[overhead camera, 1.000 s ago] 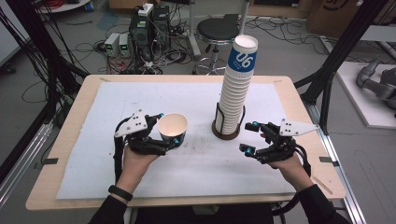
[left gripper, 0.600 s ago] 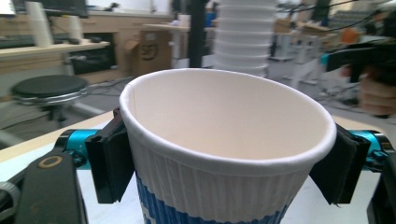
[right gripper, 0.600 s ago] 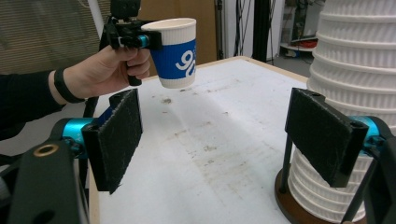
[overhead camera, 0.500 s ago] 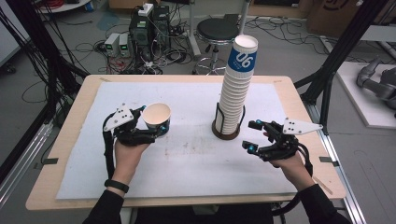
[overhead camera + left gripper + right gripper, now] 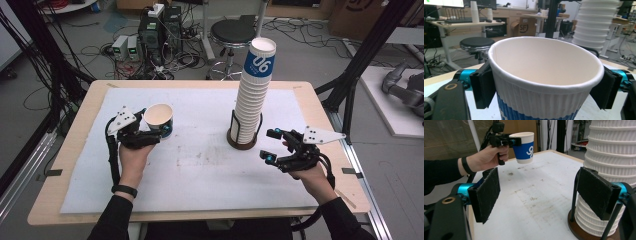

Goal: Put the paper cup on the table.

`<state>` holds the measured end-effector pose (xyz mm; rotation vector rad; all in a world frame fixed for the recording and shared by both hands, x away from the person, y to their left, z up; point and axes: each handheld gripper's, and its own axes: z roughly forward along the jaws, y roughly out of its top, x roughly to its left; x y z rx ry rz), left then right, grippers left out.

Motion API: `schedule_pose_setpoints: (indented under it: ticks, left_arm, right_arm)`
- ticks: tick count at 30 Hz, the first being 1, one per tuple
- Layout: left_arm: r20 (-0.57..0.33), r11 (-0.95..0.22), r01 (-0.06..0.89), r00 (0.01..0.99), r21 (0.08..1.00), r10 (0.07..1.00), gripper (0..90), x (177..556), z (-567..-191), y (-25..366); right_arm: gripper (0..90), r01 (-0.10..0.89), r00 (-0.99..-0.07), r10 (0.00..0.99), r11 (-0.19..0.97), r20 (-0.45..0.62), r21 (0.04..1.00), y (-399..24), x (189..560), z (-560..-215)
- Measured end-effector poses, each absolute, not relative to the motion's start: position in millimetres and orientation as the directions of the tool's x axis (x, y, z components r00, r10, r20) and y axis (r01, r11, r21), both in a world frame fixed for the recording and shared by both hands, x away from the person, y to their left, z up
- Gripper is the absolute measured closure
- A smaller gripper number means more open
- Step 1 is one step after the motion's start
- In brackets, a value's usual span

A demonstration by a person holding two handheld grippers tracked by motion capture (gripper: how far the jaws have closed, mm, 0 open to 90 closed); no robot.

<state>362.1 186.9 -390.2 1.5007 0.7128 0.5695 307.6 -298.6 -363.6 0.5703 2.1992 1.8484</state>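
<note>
Jaws of the left gripper (image 5: 150, 131) clamp 1 paper cup (image 5: 160, 119) by its sides, upright, above the table's (image 5: 200, 200) left part. Right gripper (image 5: 270, 145) rests with jaws apart, nothing between them, just right of the cup stack (image 5: 252, 95) in its holder.

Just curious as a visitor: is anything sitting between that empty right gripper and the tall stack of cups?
Nothing visible does. The right gripper is open beside the cup stack, with bare table mat between them. The single paper cup is off to the left, held off the table in the left gripper.
</note>
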Motion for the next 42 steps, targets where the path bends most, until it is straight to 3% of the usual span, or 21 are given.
schedule_pose_setpoints:
  ticks: [15,34,42]
  left_arm:
    - [-0.056,0.006,0.085,0.601,0.996,0.797,20.1,378.8,-403.3,188.9]
    - [-0.125,0.002,0.197,0.614,0.98,0.779,21.4,406.0,-435.6,188.7]
    - [-0.114,-0.026,0.233,0.568,0.972,0.815,21.7,411.1,-442.9,192.2]
  right_arm:
    - [19.3,0.16,-0.902,0.422,0.141,0.087,0.977,-299.1,307.7,-365.2]
    - [19.3,0.164,-0.904,0.418,0.152,0.087,0.975,-297.2,305.9,-367.6]
    - [19.3,0.166,-0.903,0.42,0.153,0.088,0.974,-297.2,305.7,-368.5]
